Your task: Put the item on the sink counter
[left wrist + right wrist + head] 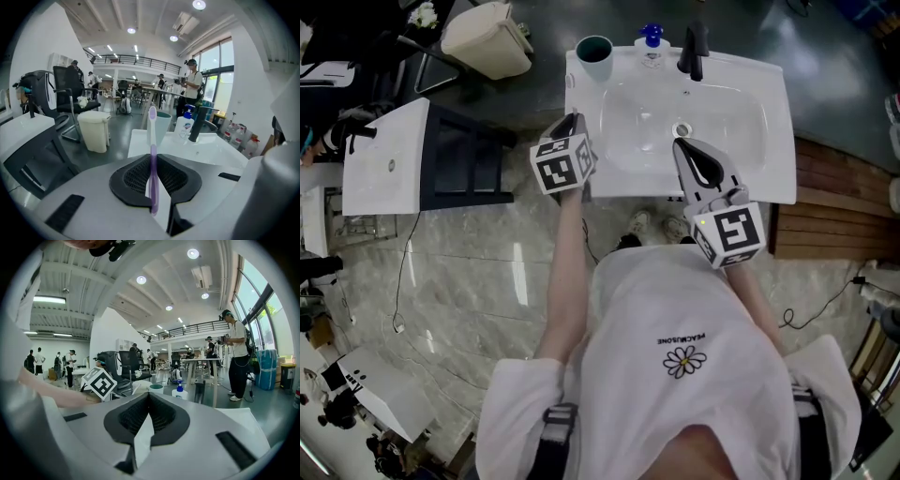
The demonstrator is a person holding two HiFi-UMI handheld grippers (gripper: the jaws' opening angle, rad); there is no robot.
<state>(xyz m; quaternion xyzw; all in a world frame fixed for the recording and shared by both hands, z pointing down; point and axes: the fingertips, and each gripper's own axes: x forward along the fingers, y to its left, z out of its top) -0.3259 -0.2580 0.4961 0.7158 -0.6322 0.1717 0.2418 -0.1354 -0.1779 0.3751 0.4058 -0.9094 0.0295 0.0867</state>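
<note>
A purple and white toothbrush (152, 136) stands upright between the black pads of my left gripper (153, 159), which is shut on it. In the head view that gripper (573, 122) hovers over the left front corner of the white sink (769, 112). My right gripper (682, 147) is over the basin's front edge, its jaws together with nothing in them; the right gripper view shows its pads (149, 397) meeting at the tip. At the back of the sink stand a teal cup (594, 56), a soap bottle (652, 45) and a black faucet (694, 49).
A cream bin (487, 37) stands on the floor behind and to the left of the sink. A white table (389, 159) with a black frame is to the left. Wooden decking (825, 206) lies to the right. People stand far off in the hall.
</note>
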